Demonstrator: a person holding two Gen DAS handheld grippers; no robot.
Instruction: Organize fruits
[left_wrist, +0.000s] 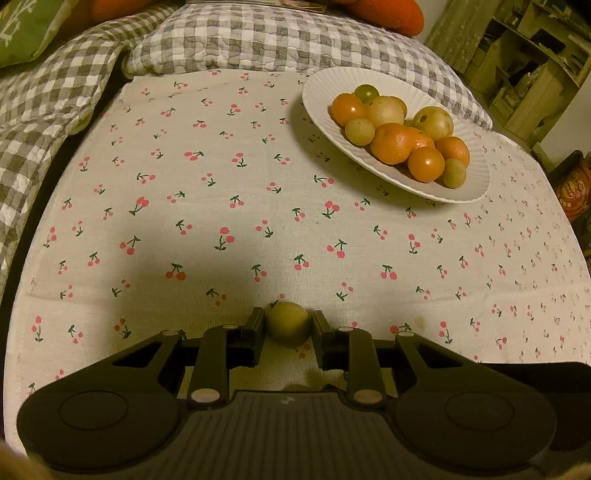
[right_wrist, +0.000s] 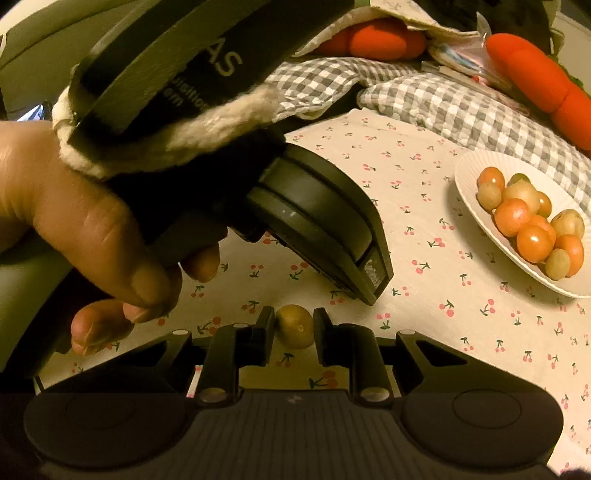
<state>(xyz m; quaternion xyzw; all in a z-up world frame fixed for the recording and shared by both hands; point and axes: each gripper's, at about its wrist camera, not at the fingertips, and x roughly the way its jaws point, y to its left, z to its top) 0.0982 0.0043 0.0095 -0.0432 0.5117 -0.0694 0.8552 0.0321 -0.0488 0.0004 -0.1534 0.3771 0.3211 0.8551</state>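
left hand-held gripper and right hand-held gripper each clamped on a small greenish fruit.

Black handheld grippers and a fleece-cuffed hand

The left gripper is matte black plastic: 2 squared fingers on hinged link arms pinned with pale round rivets, a ribbed centre panel with a small pale mark, and 2 rounded housings, each with a circular recess. The right gripper is built the same. In the right wrist view the left gripper shows a stacked disc-shaped housing, pale partial lettering on its upper body and a small printed label at its tip. The person's hand wears a cream fleecy cuff at the wrist.
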